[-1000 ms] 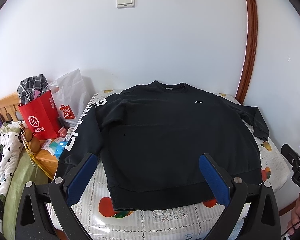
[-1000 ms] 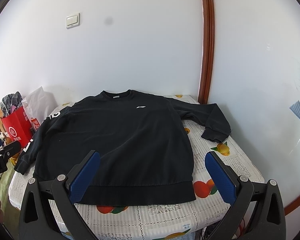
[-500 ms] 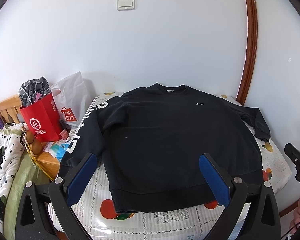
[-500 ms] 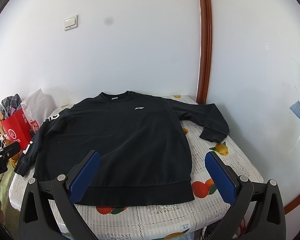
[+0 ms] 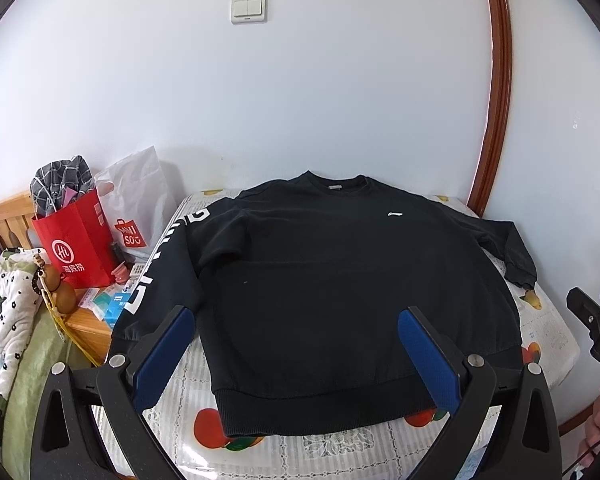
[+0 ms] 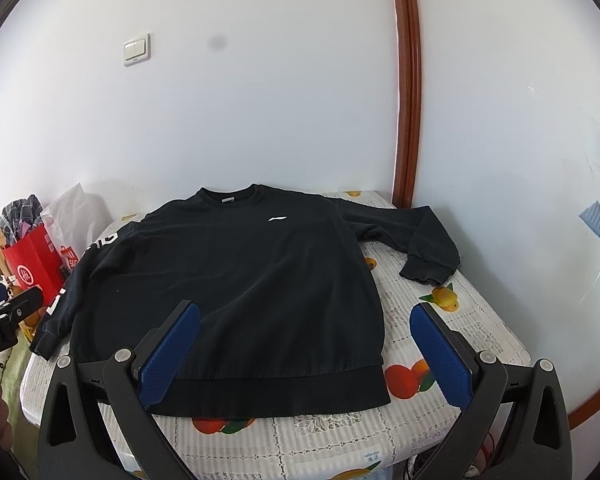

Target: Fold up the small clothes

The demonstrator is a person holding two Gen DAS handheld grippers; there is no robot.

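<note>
A black sweatshirt (image 5: 340, 280) (image 6: 236, 280) lies flat and face up on a small table (image 6: 440, 320) covered with a fruit-print cloth; its collar points at the wall. The left sleeve with white lettering (image 5: 156, 276) hangs over the table's left edge. The right sleeve (image 6: 416, 240) lies bent on the cloth. My left gripper (image 5: 296, 344) hovers open above the hem, holding nothing. My right gripper (image 6: 306, 344) is open too, over the hem's right part, apart from the cloth.
A red paper bag (image 5: 76, 248) and a white plastic bag (image 5: 140, 200) stand on a wooden stand left of the table. A quilt (image 5: 0, 320) lies at far left. White walls and a brown pillar (image 6: 406, 80) close the back and right.
Both grippers have drawn back and up a little from the table; the sweatshirt looks slightly smaller and lower in both views. The sweatshirt itself has not moved.
</note>
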